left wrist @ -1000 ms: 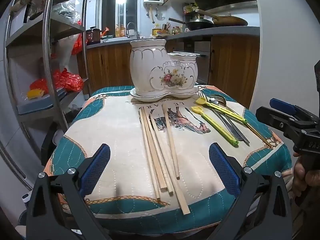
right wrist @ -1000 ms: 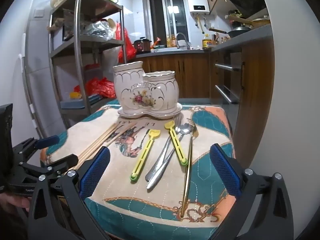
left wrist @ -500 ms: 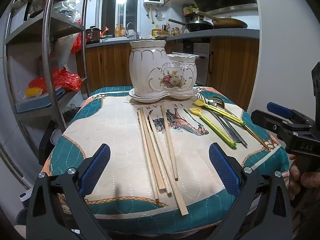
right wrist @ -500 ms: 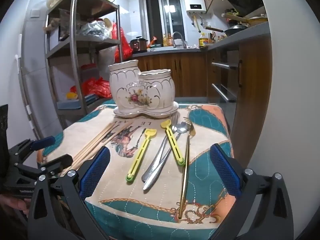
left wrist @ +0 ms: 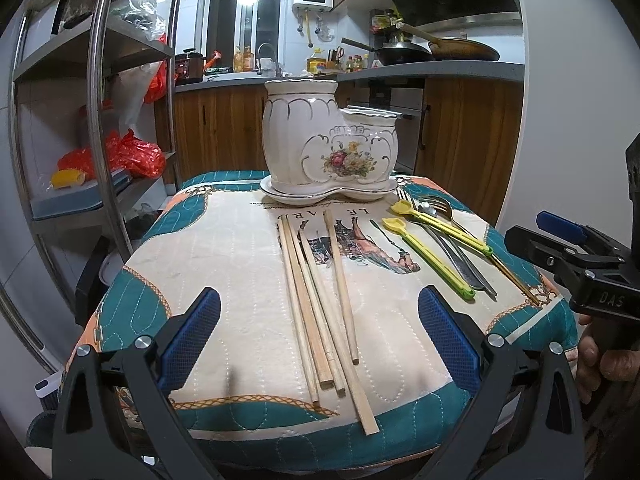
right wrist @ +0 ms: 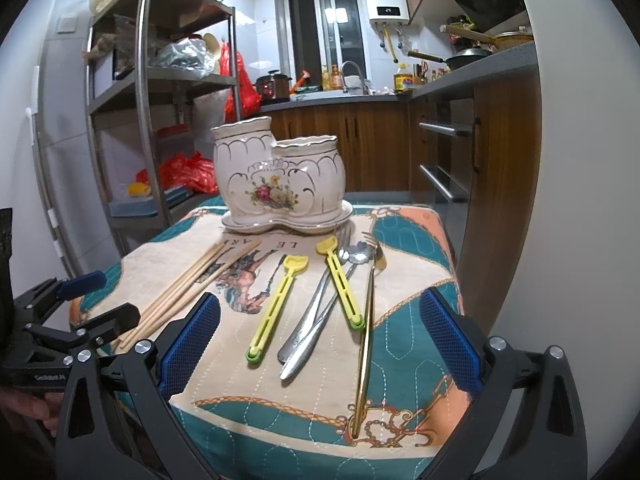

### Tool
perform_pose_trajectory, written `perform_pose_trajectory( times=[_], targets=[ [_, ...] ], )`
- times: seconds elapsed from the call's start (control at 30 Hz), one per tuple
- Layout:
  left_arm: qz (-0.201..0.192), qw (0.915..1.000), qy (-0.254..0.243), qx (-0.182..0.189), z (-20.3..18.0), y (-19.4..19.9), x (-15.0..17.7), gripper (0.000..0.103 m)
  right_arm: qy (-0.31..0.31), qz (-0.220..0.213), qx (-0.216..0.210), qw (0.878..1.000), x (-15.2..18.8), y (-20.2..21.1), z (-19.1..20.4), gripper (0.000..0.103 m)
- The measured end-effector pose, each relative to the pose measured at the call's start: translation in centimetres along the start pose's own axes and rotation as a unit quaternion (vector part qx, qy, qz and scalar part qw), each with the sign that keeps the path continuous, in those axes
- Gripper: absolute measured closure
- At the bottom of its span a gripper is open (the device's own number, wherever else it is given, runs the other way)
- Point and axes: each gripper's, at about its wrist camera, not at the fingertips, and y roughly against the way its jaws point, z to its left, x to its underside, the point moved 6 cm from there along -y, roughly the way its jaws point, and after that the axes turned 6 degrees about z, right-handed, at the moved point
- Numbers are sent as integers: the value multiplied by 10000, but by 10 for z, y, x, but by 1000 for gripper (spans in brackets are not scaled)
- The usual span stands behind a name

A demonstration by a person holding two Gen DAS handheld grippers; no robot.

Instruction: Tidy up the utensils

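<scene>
A white floral ceramic two-cup holder [left wrist: 330, 148] [right wrist: 278, 178] stands on its saucer at the far side of a small cloth-covered table [left wrist: 224, 248]. Several wooden chopsticks [left wrist: 320, 300] [right wrist: 188, 284] lie in front of my left gripper [left wrist: 320, 340], which is open and empty. Two yellow spoons [right wrist: 276, 304] [right wrist: 340, 280], a steel fork and spoon [right wrist: 320, 308] and a gold fork [right wrist: 366, 320] lie in front of my right gripper [right wrist: 320, 344], open and empty. The utensils also show in the left wrist view [left wrist: 436, 252].
A metal shelf rack [left wrist: 100, 120] [right wrist: 148, 120] with bags stands left of the table. Wooden kitchen cabinets [right wrist: 480, 152] and a counter with pans are behind and right. A white wall [right wrist: 560, 240] is close on the right.
Both grippers have moved slightly closer to the table and lower; the utensils and holder have not moved.
</scene>
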Motion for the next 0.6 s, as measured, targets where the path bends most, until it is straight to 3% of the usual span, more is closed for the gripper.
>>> perform_pose_trajectory(
  times=[0.6],
  targets=[
    [53, 9999, 156, -6, 9, -5, 0, 6, -13, 5, -11, 10000, 0, 0, -1, 4]
  ],
)
